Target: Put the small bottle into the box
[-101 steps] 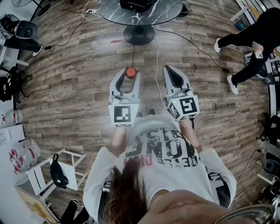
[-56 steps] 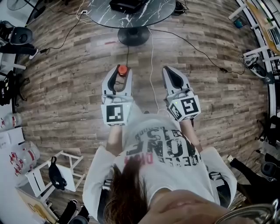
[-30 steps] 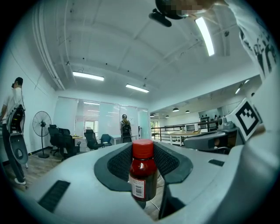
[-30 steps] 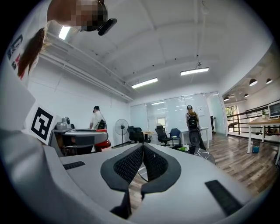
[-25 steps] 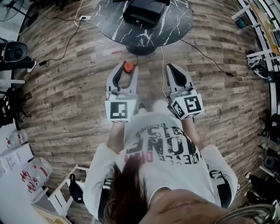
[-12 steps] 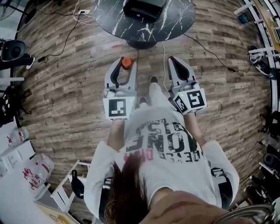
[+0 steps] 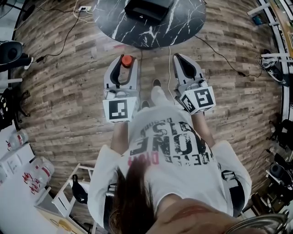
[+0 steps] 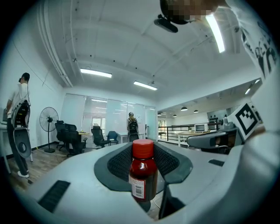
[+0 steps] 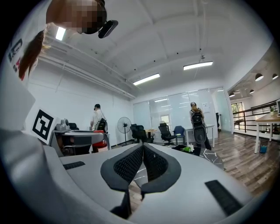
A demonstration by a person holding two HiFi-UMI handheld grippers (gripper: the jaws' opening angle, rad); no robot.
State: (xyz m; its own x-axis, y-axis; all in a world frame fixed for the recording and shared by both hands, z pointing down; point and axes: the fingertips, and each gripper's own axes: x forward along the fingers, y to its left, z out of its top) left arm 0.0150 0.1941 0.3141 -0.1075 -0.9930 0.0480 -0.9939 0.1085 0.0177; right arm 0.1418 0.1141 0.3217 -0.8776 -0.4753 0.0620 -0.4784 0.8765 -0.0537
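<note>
Both grippers have come closer to the round black table (image 7: 183,23) at 12 o'clock of the head view than 1 second ago, and their tips now lie just short of its edge. We see only part of the dark box (image 7: 149,8) that sits on it. The upper edge of the view cuts it off, and we cannot tell whether it is open or what lies in it.

The small bottle (image 8: 142,173) holds dark red liquid and stands upright with its red cap on. From the head view only that cap shows. It sits between the pads of the left gripper (image 7: 123,64), whose jaws stand partly apart and press on its 2 sides. The right gripper (image 9: 142,148), at 3 o'clock of the left one, has its jaws together with nothing between them.
</note>
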